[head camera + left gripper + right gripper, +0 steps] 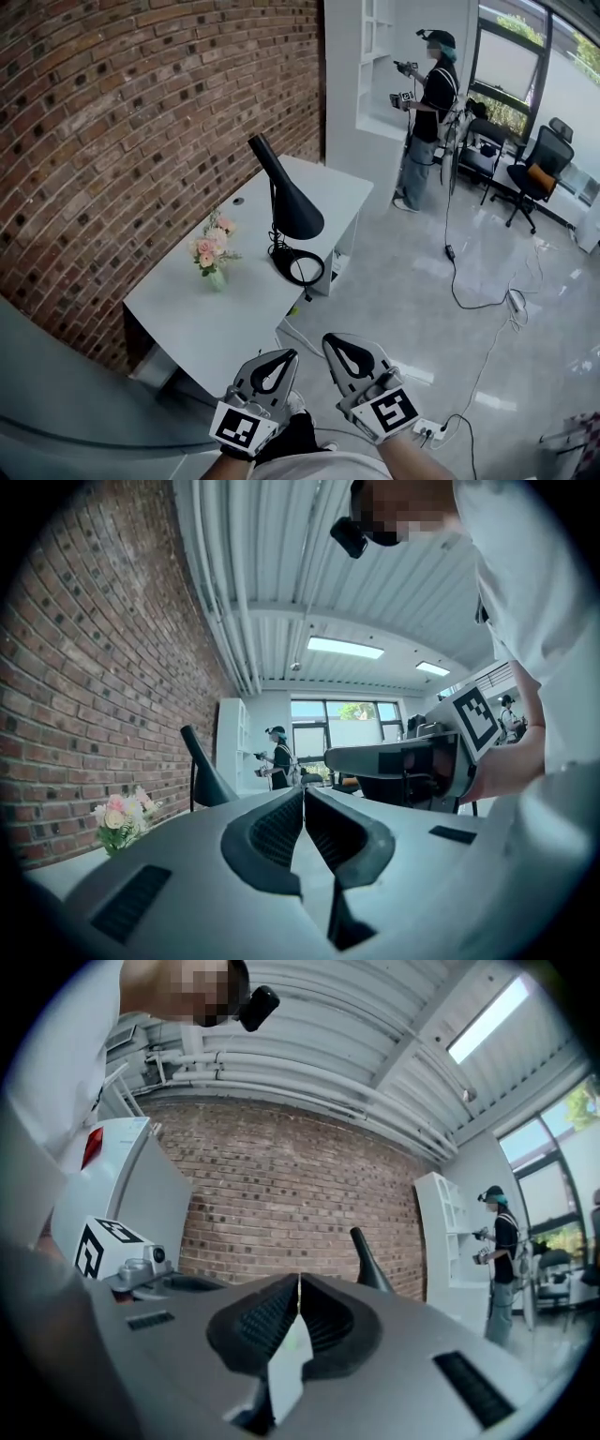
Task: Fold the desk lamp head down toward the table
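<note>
A black desk lamp [285, 204] stands on the white table [202, 314], its cone head tilted up toward the brick wall and its round base [299, 266] with a coiled cord near the table's right edge. The lamp's head also shows far off in the left gripper view [204, 769] and the right gripper view [370, 1262]. My left gripper [286, 357] and right gripper [335, 343] are held close to my body, well short of the table. Both are shut with nothing between the jaws.
A small vase of pink flowers [213, 251] stands on the table left of the lamp. A brick wall [141, 122] runs behind it. Another person [429, 117] with grippers stands by white shelves [375, 56]. Cables and a power strip [429, 431] lie on the floor.
</note>
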### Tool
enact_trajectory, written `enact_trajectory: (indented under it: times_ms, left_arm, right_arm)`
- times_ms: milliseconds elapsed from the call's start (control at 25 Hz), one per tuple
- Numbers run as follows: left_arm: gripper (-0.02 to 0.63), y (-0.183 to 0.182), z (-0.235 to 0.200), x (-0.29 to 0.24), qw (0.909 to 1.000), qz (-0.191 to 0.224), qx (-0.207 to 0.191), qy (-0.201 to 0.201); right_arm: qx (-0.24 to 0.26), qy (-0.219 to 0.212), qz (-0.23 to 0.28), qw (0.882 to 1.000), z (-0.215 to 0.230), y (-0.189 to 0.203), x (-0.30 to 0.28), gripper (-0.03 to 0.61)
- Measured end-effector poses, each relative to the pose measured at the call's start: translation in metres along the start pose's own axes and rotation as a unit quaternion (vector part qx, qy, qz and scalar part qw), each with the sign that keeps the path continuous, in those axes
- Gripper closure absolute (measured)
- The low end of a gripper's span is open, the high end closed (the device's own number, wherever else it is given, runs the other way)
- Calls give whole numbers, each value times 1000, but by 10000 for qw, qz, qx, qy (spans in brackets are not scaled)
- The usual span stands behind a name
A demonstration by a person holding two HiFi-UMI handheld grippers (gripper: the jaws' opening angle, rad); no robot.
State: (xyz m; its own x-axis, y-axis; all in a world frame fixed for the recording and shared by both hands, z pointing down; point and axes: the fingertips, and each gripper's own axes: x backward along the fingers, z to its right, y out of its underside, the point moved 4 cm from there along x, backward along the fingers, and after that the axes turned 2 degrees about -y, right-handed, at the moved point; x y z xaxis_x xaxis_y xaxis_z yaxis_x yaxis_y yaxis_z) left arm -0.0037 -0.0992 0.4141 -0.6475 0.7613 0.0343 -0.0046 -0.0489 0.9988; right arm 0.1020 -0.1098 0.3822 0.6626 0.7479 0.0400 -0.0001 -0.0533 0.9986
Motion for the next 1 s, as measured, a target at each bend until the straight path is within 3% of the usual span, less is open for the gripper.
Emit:
enact_trajectory:
  times_ms: [760,1000]
  left_arm:
    - [600,-11,12,10,9999,42,-128,3]
    - [600,-10,19,3,9994,-67,-244,223]
  right_arm:
    - [-191,-340,154,9991,-15,-4,5,560]
    - [-277,-164,175,9993,-6,2,13,560]
